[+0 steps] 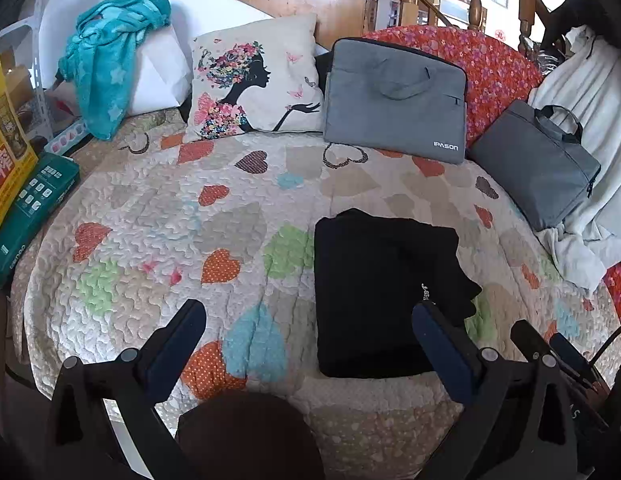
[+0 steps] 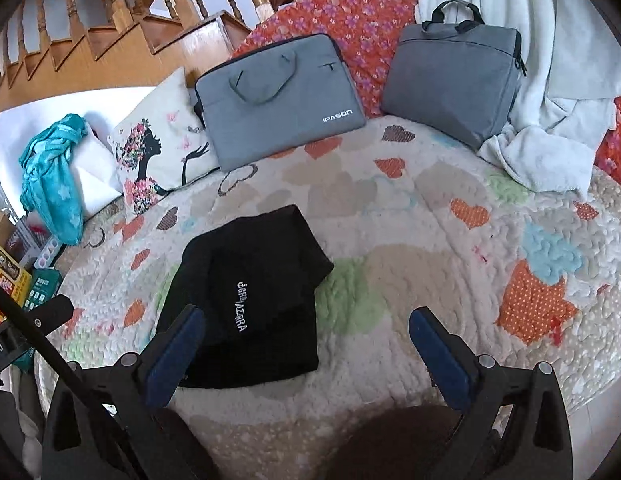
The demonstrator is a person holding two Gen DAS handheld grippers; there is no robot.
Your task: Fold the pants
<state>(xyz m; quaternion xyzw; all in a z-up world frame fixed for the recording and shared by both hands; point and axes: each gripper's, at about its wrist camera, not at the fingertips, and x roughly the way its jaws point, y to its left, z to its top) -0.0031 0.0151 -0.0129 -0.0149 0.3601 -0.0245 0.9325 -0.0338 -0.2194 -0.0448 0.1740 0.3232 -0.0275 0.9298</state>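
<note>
Black pants lie folded into a compact rectangle on the heart-patterned quilt. White lettering shows on top in the right wrist view. My left gripper is open and empty, held above the quilt's front edge, its right finger over the pants' near right corner. My right gripper is open and empty, its left finger over the pants' near left part. The right gripper's body also shows in the left wrist view at the lower right.
Two grey laptop bags, a printed cushion, a teal blanket and a white towel line the back. Boxes stand at the left edge. A wooden staircase rises behind.
</note>
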